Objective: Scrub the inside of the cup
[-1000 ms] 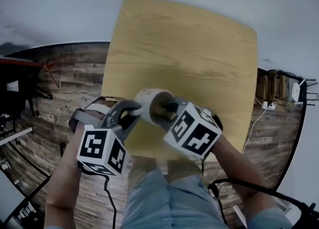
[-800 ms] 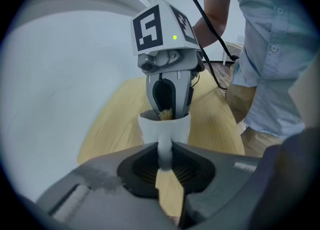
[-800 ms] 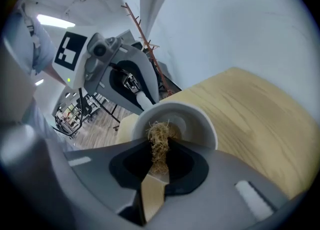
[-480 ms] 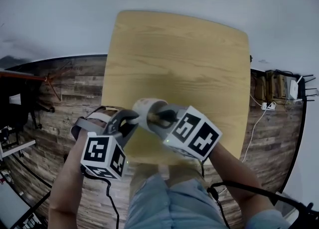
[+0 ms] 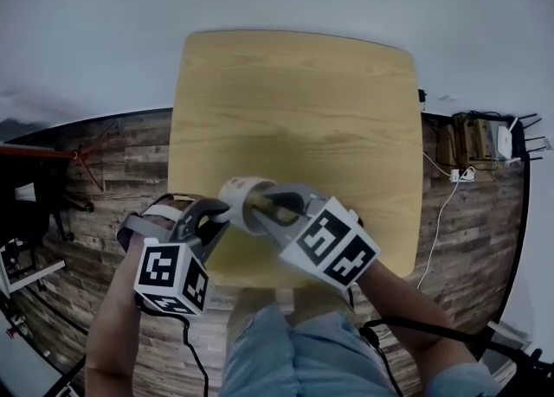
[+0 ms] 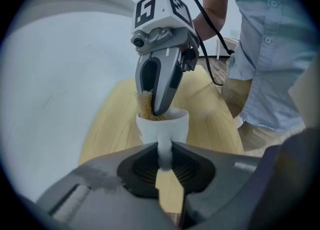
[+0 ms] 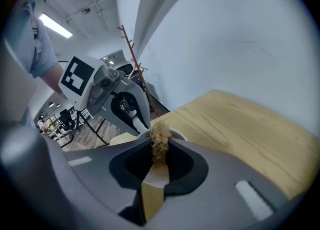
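The cup [image 5: 245, 201] hangs in the air over the near-left part of the surface [image 5: 294, 101], tipped with its mouth toward the person's right. The left tongs [image 6: 164, 154] are nearly closed, their pads pinching the cup's handle. The right tongs [image 7: 160, 149] are clamped on a tuft of brown scrubber [image 6: 144, 104], and their tips and the tuft reach down into the cup's mouth, touching the rim on one side. The right tongs fill most of the opening, so the cup's inside is largely hidden.

Below the cup, the person's legs [image 5: 290, 343] stand just at the near edge. A cord [image 5: 437, 214] trails over the plank floor [image 5: 112, 153] off the right edge, with boxes [image 5: 476, 140] beyond it. A bare coat stand [image 7: 132, 53] rises by the wall.

Against a second ago, the cup is still over the same near-left part and the handle grip is unchanged. The right tongs have rolled a little, with the scrubber still inside.

From the cup, bare wood runs to the far edge and both far corners. The near and left edges lie close by.
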A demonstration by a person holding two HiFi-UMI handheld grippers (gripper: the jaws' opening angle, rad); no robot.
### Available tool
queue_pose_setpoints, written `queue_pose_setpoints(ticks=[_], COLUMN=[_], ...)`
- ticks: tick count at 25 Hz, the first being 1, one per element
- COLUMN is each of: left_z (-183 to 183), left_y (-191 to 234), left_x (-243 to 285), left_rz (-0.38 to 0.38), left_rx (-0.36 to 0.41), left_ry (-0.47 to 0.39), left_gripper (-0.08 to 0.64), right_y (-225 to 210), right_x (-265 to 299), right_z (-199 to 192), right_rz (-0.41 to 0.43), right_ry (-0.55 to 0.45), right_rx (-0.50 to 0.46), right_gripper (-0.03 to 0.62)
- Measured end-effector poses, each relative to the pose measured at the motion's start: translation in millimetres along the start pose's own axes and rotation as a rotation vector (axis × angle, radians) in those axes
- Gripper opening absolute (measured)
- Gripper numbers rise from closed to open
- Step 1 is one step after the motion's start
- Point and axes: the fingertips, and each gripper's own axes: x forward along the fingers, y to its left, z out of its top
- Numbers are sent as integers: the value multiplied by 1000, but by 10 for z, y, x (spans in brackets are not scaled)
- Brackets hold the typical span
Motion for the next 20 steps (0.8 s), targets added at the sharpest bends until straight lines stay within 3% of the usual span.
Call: queue_pose_setpoints(ticks=[8, 20], left_z=[23, 58], left_y=[-13, -16], left_x=[-2, 6], left_rz=[5, 17], left_rx=[18, 20], left_ry=[12, 27], left_gripper=[69, 69], right_y=[-122, -163], right_x=[-82, -45], right_z=[-37, -272], right_rz=[-135, -183], right_ry=[-26, 64], right_rx=[-83, -168], right_gripper=[57, 57])
